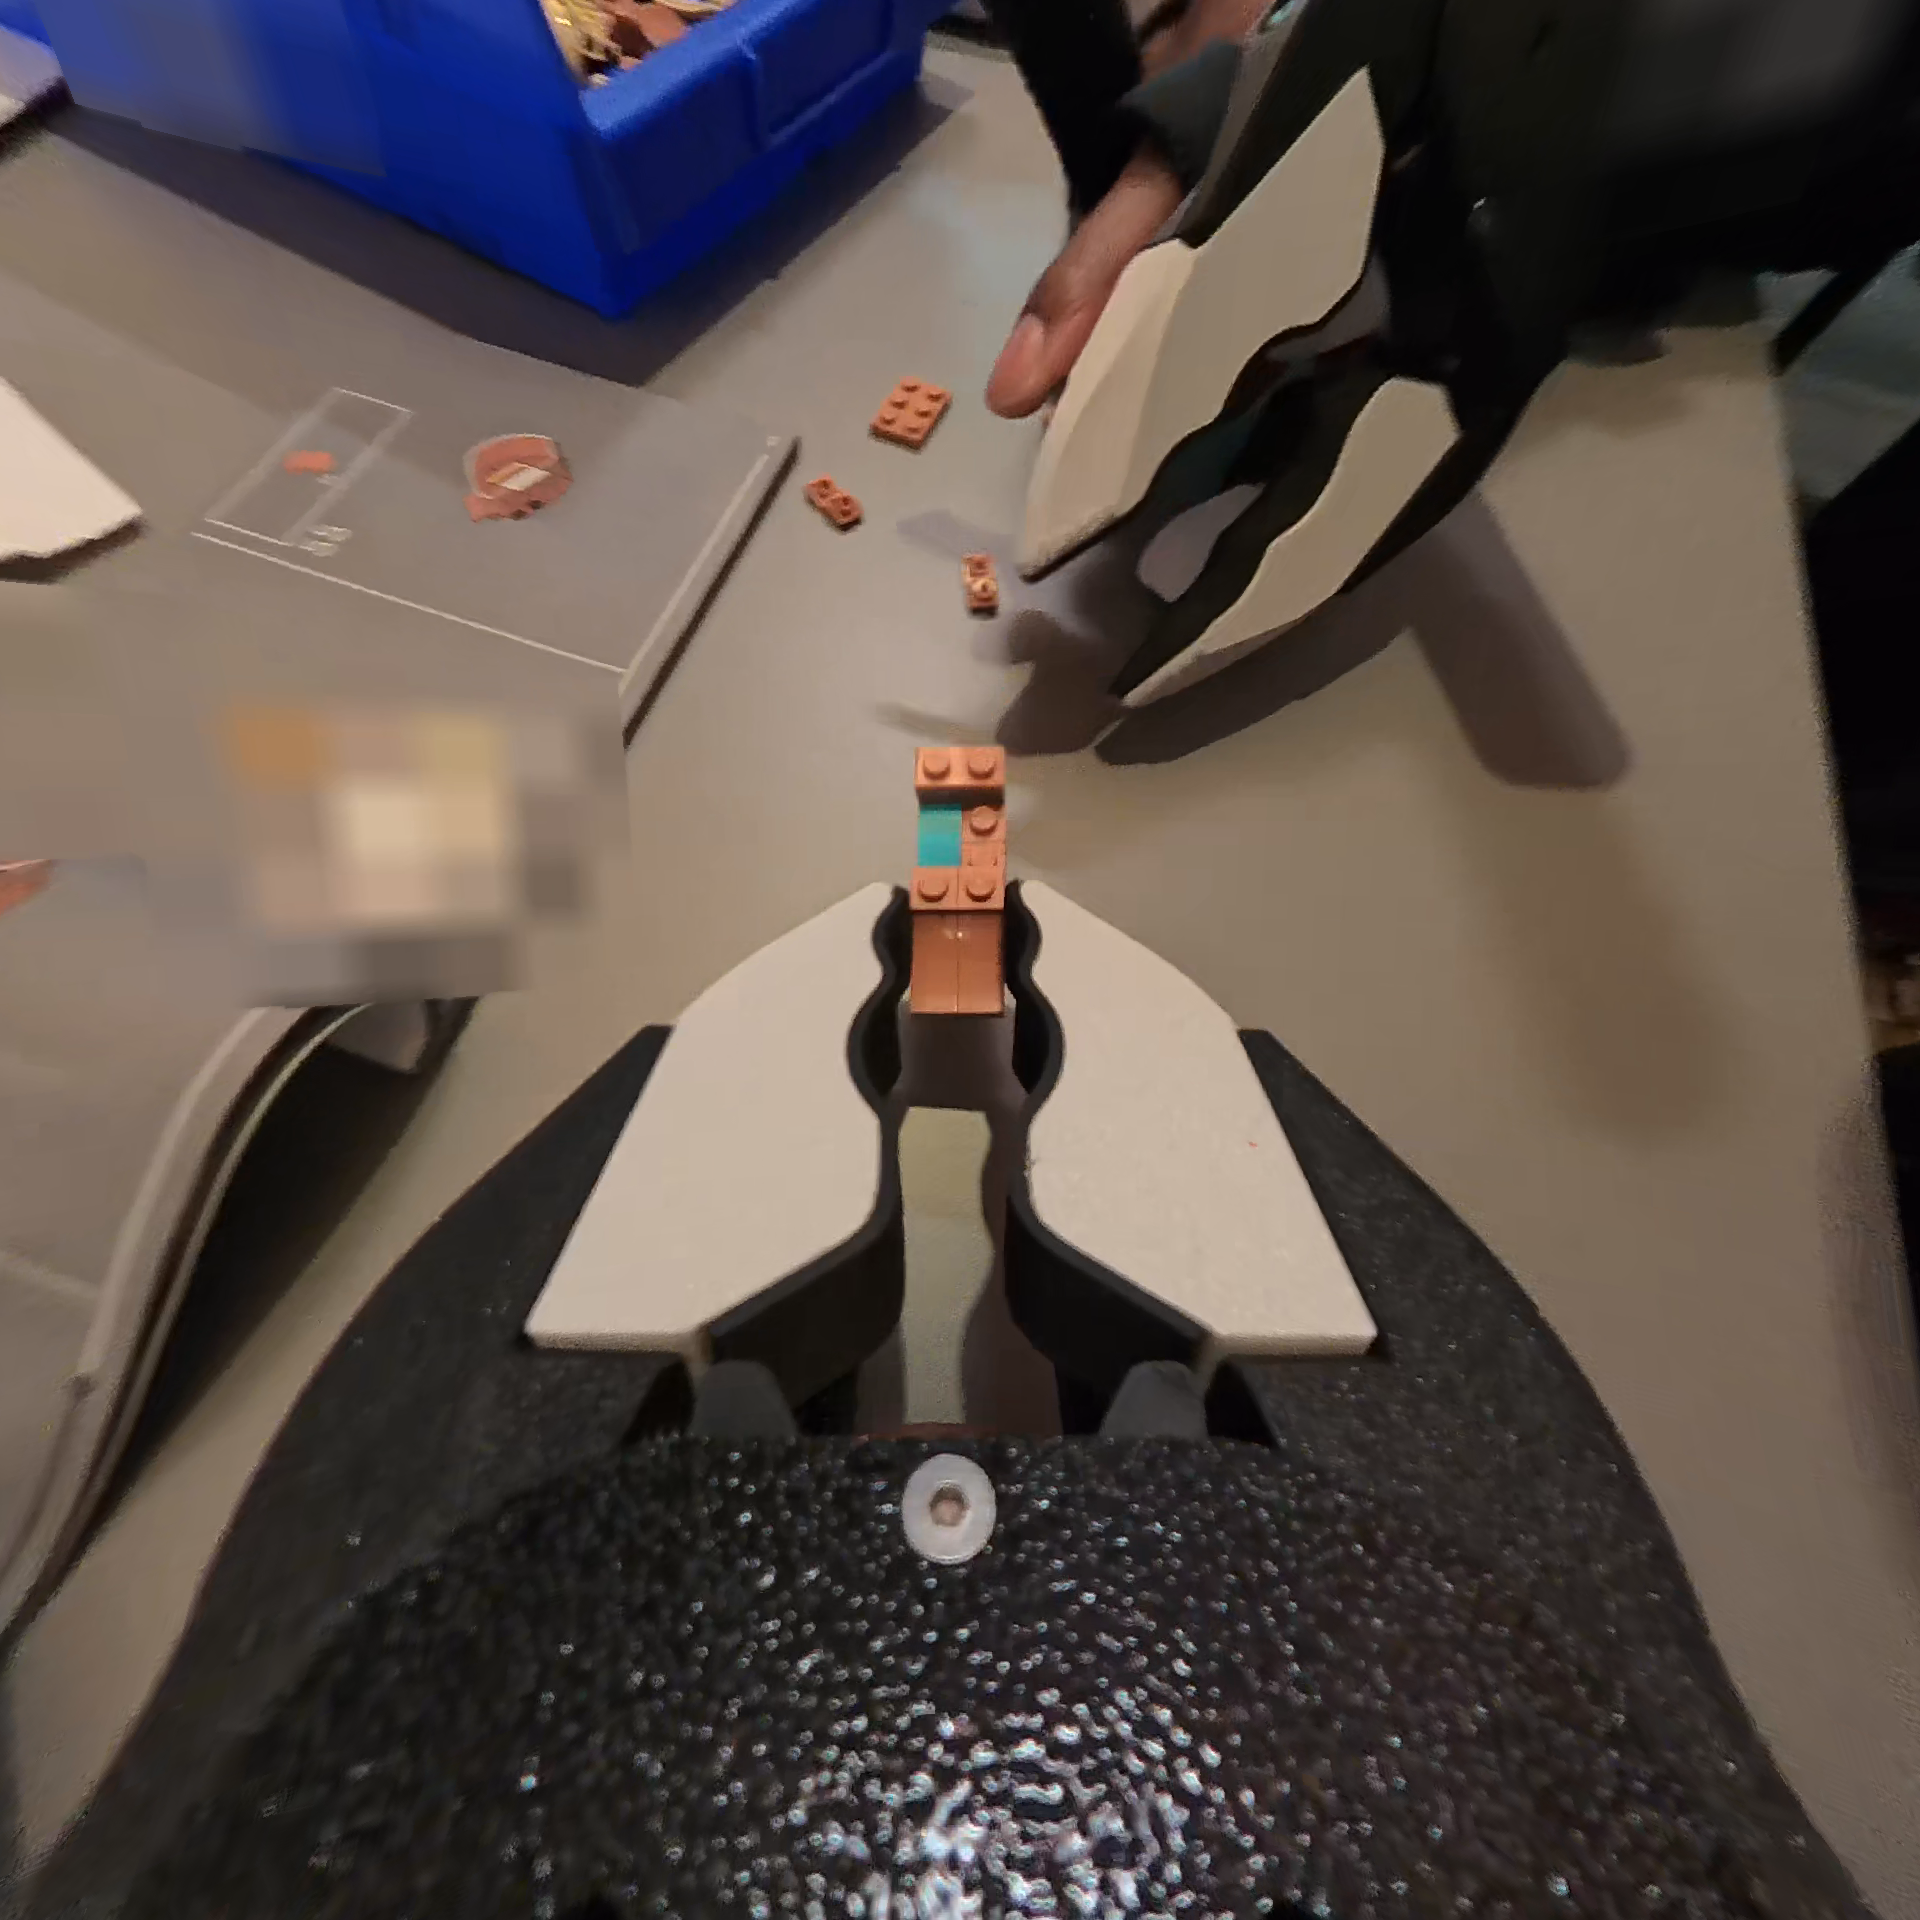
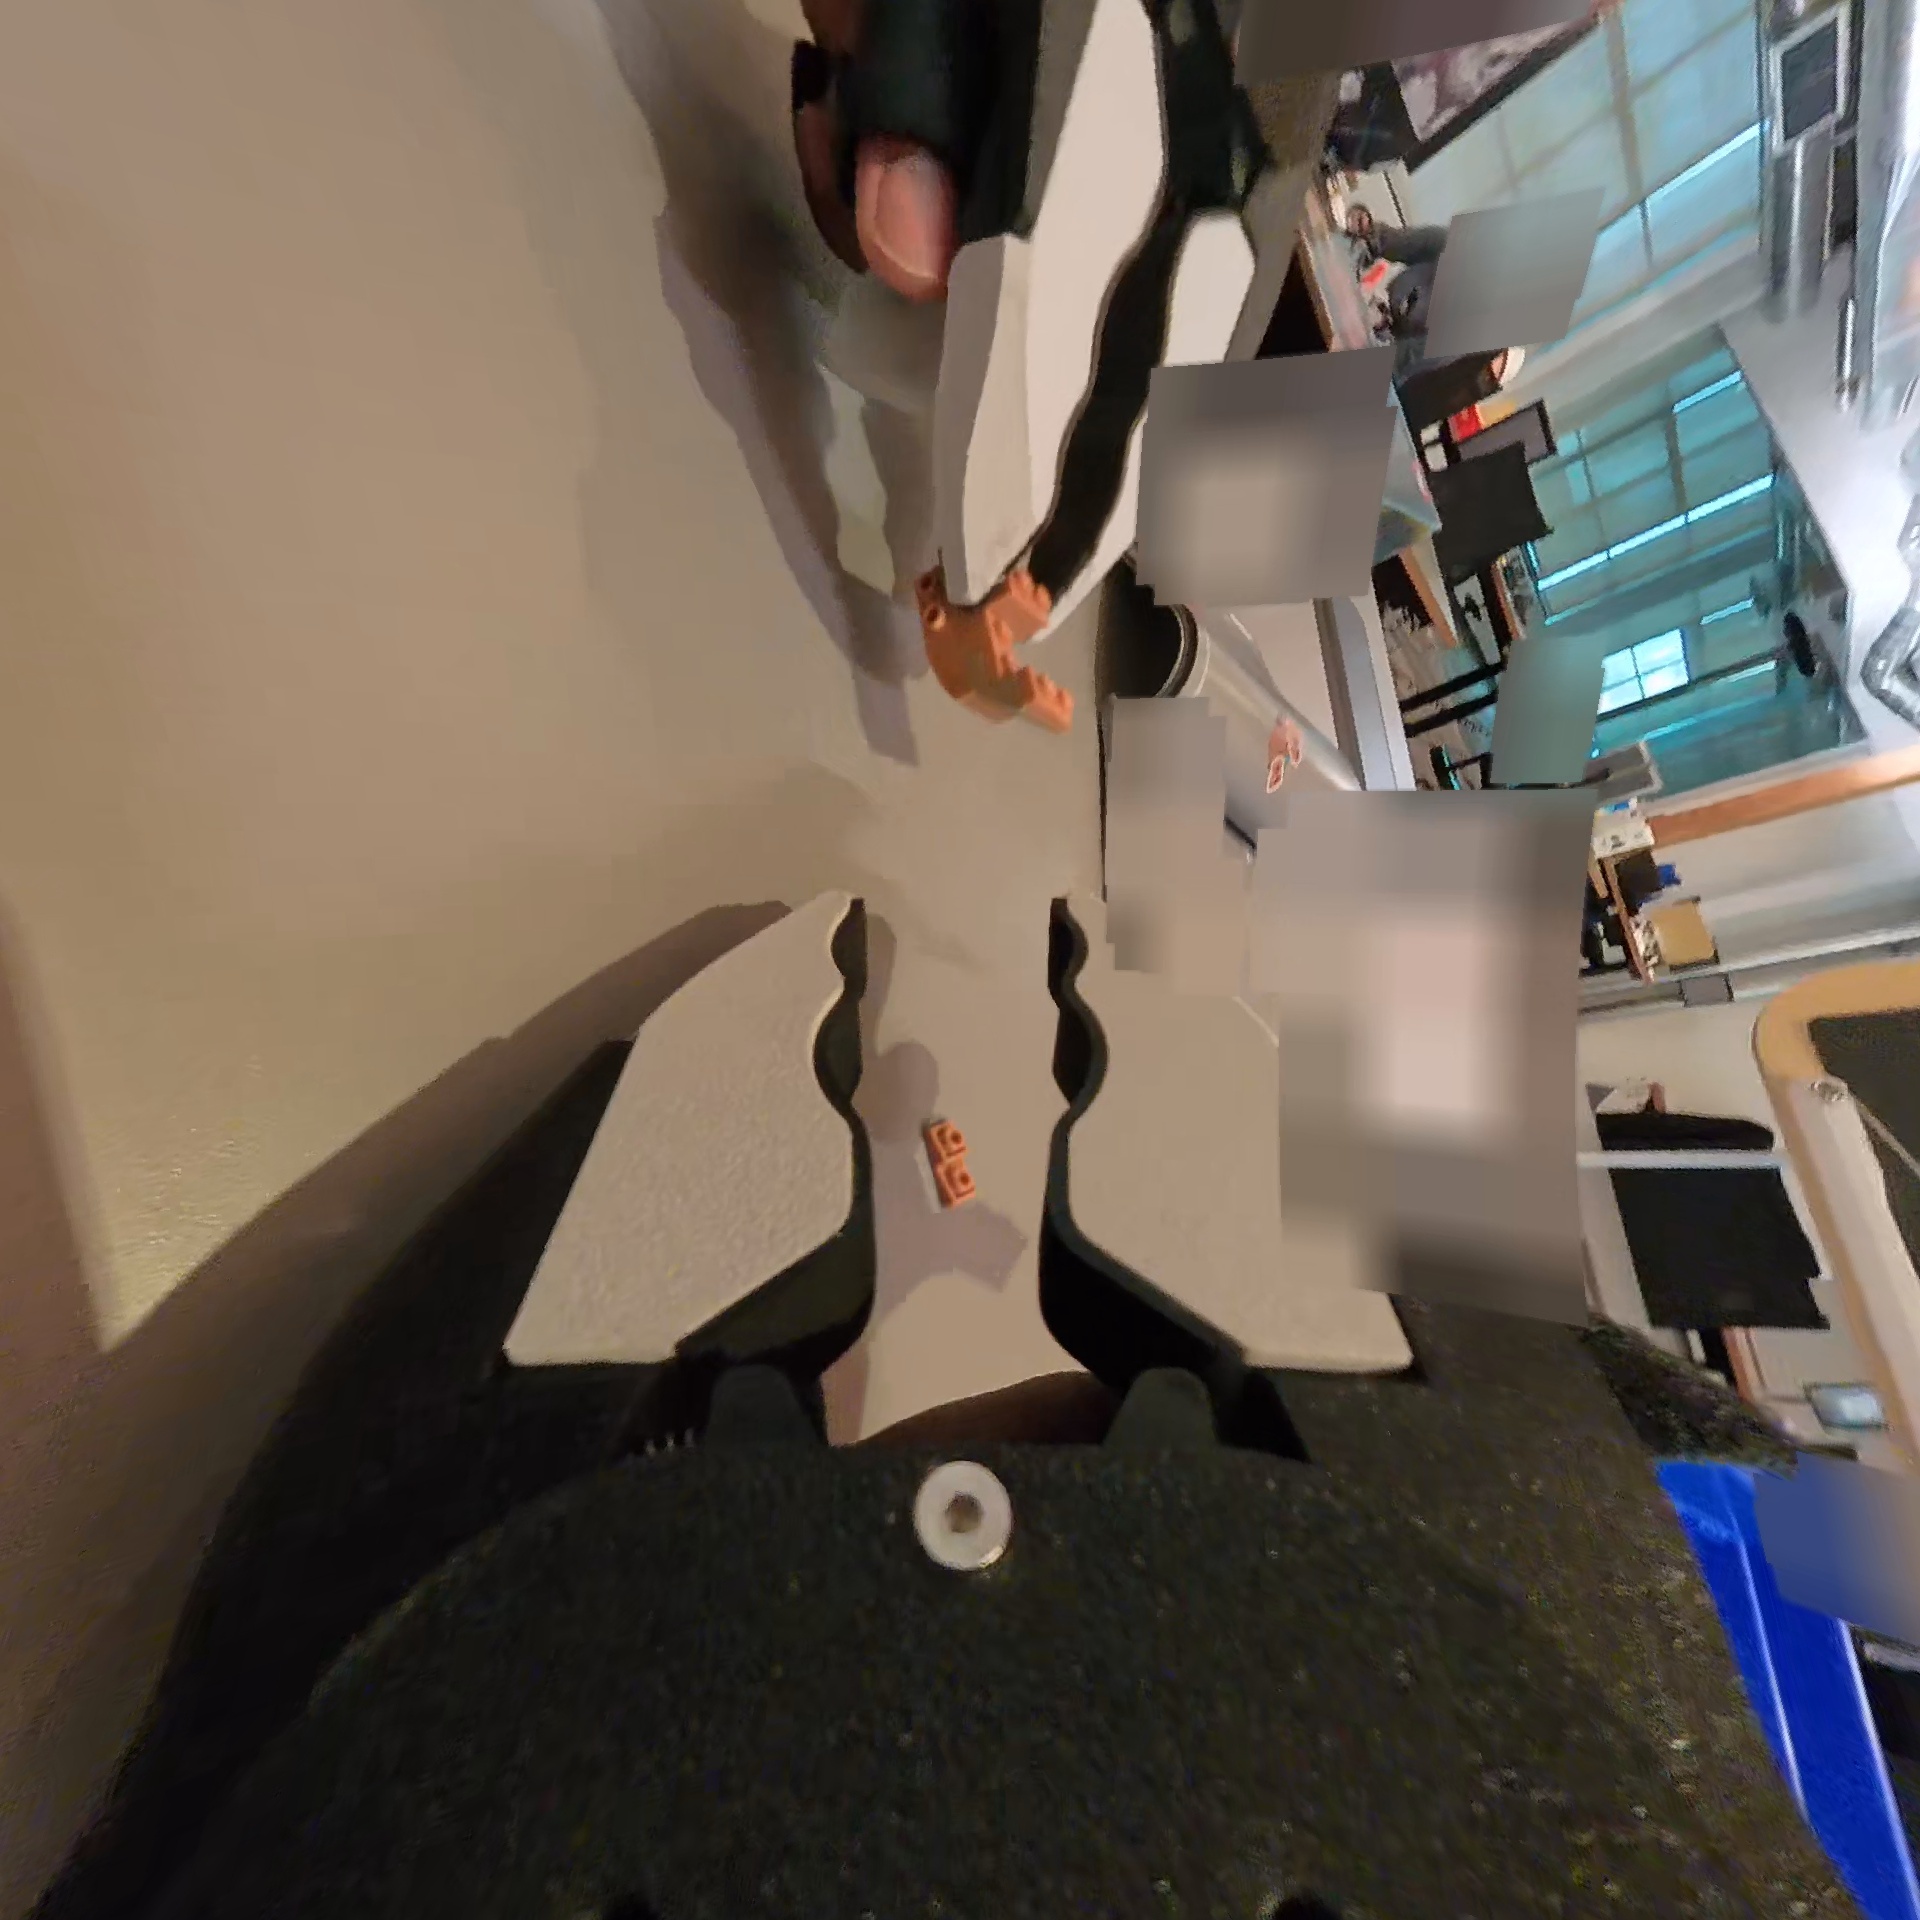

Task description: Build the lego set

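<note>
My left gripper (image 1: pixel 958 894) is shut on a small brown brick assembly (image 1: pixel 961 862) with a teal piece on its side. Both pads press its lower brown block, and the rest sticks out past the fingertips above the grey table (image 1: pixel 1351 987). The right wrist view shows this gripper (image 2: pixel 1013 597) holding the brown assembly (image 2: pixel 987 655). My right gripper (image 2: pixel 956 914) is open and holds nothing, and it hovers over the table. A tiny brown piece (image 2: pixel 951 1164) lies on the table below the gap between its fingers. In the left wrist view the right gripper (image 1: pixel 1081 634) is at the upper right, next to that piece (image 1: pixel 980 582).
A blue bin (image 1: pixel 582 135) with brown parts stands at the back left. A brown studded plate (image 1: pixel 912 410) and a smaller one (image 1: pixel 833 501) lie loose on the table. A grey printed sheet (image 1: pixel 468 520) lies at the left. A person's thumb (image 1: pixel 1039 353) rests on the right gripper. Spacing between my two grippers at the tips: around 7 cm. My right gripper's tips are some 11 cm from the brown studded plate (image 1: pixel 912 410).
</note>
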Action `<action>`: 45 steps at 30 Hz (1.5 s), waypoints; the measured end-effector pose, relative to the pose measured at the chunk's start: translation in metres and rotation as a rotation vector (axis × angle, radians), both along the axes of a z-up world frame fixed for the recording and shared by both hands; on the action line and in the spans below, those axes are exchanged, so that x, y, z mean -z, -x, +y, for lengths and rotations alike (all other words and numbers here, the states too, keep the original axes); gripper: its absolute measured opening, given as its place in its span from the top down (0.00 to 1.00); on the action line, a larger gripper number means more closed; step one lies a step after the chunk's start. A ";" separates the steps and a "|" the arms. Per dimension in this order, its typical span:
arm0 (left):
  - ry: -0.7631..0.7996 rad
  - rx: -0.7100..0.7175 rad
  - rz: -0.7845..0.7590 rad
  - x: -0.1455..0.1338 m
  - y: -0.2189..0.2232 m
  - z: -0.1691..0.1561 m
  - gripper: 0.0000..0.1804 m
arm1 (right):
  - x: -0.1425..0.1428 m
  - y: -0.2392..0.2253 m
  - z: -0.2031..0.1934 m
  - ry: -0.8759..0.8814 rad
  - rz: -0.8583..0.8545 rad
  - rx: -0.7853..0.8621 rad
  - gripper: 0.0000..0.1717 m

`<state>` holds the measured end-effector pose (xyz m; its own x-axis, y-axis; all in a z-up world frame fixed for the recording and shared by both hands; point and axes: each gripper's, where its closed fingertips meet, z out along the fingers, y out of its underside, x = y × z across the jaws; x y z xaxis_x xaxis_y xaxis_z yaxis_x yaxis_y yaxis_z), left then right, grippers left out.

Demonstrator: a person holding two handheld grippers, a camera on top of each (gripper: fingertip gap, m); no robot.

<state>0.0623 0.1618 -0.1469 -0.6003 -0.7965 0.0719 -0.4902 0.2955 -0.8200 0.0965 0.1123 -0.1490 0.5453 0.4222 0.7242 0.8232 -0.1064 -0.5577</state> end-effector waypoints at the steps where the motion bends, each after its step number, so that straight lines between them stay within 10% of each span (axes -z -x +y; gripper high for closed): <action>1: -0.026 -0.020 -0.014 0.000 -0.001 0.005 0.91 | 0.001 -0.003 0.000 0.000 0.001 0.018 0.81; 34: -0.151 -0.058 -0.026 0.016 -0.006 0.020 0.83 | -0.002 -0.018 0.007 -0.060 0.054 0.133 0.87; 45: -0.198 -0.224 -0.448 -0.038 -0.019 0.052 0.79 | -0.011 -0.023 0.007 -0.135 0.048 0.175 0.87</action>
<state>0.0811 0.2134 -0.1085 -0.3515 -0.8807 -0.3173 -0.1737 0.3945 -0.9023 0.1198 0.1197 -0.1384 0.6370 0.2190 0.7391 0.7708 -0.1675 -0.6147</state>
